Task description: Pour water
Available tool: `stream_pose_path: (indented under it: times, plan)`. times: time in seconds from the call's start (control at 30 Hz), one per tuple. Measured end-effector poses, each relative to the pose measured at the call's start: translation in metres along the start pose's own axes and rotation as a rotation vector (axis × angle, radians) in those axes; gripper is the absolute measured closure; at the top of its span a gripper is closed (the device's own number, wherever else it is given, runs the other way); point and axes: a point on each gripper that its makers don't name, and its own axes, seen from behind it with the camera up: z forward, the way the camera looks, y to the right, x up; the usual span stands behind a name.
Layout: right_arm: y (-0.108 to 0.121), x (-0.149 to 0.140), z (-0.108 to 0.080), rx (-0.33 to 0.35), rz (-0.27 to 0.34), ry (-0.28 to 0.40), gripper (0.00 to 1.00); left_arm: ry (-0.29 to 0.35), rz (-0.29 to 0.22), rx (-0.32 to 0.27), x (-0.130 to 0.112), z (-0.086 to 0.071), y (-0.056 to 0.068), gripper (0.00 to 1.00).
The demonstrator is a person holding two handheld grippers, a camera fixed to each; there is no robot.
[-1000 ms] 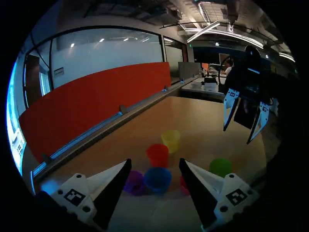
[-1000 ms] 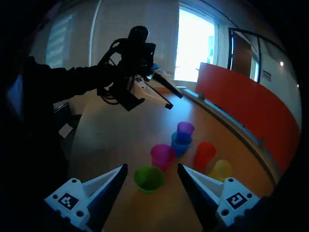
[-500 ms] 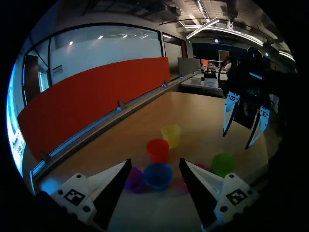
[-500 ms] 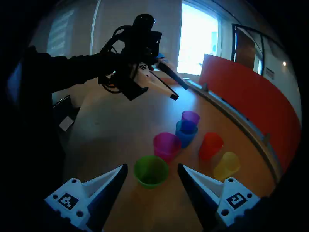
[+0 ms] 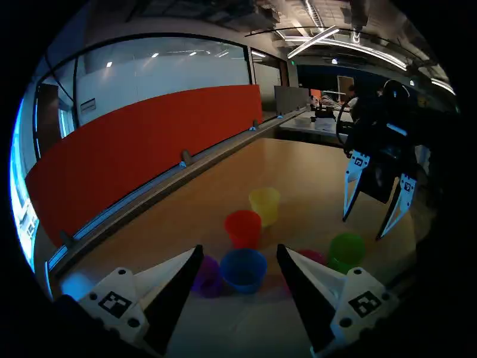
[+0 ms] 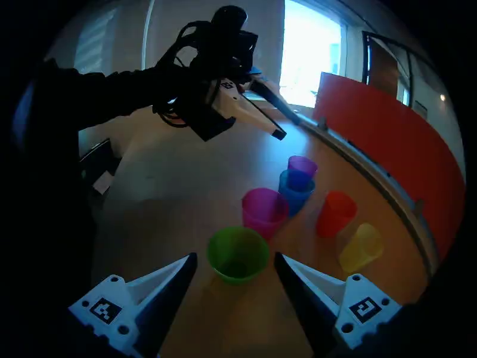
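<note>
On the wooden table (image 6: 167,197), green cup (image 6: 237,262) upright, mouth up, before the empty, wide-spread right gripper (image 6: 234,255); left gripper (image 5: 239,246) likewise spread

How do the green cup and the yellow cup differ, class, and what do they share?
Colour: the green cup is green, the yellow cup yellow. Place: the green cup sits straight ahead of the right hand-held gripper; the yellow cup stands off to one side, nearer the red partition. Neighbours: the green cup is beside the pink cup, the yellow cup beside the red cup. Both stand upright and open-topped on the wooden table, ungripped.
</note>
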Motion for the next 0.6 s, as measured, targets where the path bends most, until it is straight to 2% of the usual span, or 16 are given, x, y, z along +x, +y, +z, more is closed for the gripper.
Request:
stream_pose_path:
  times: [0.6]
  plan:
    - [-0.002,-0.016,0.017,0.014,0.007,-0.029,0.00,-0.032,0.005,-0.007,-0.017,0.007,0.000,0.08]
